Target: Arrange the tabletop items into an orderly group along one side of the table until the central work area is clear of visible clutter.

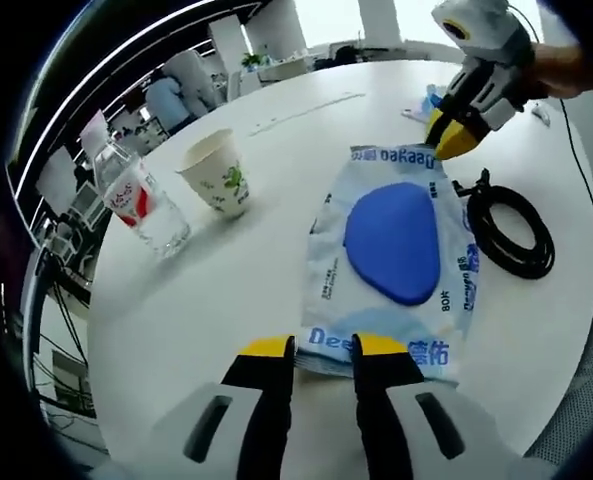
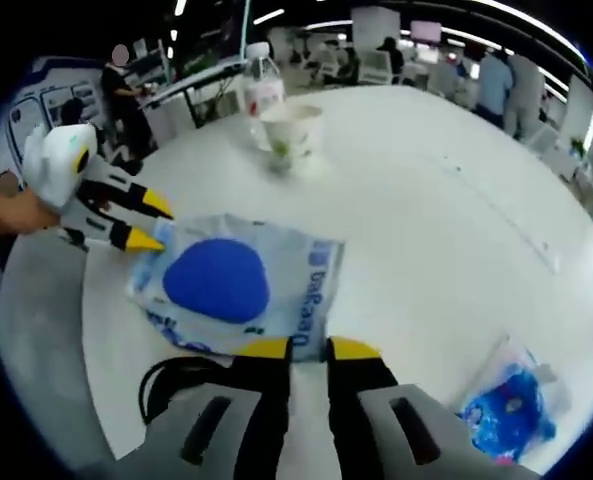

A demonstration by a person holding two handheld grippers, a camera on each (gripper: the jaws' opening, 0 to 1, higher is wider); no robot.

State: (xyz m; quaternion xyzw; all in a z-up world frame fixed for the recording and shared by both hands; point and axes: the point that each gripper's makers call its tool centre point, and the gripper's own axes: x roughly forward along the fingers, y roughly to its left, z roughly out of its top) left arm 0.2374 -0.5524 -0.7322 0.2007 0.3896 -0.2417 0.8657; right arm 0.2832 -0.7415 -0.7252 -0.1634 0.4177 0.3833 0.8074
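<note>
**Both grippers on the wipes pack, opposite ends**

My left gripper (image 1: 323, 347) sits at the near short edge of the wipes pack (image 1: 394, 270), jaws slightly spread, not clearly pinching yet. My right gripper (image 2: 306, 346) meets the far edge, jaws a little apart too. The pack's long axis runs straight between them. Paper cup (image 1: 216, 172) and water bottle (image 1: 136, 200) stand off left, black cable (image 1: 508, 228) right beside the pack.

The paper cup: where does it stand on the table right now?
In the left gripper view the paper cup stands upright on the white table, beside the water bottle and left of the wet-wipes pack.
</note>
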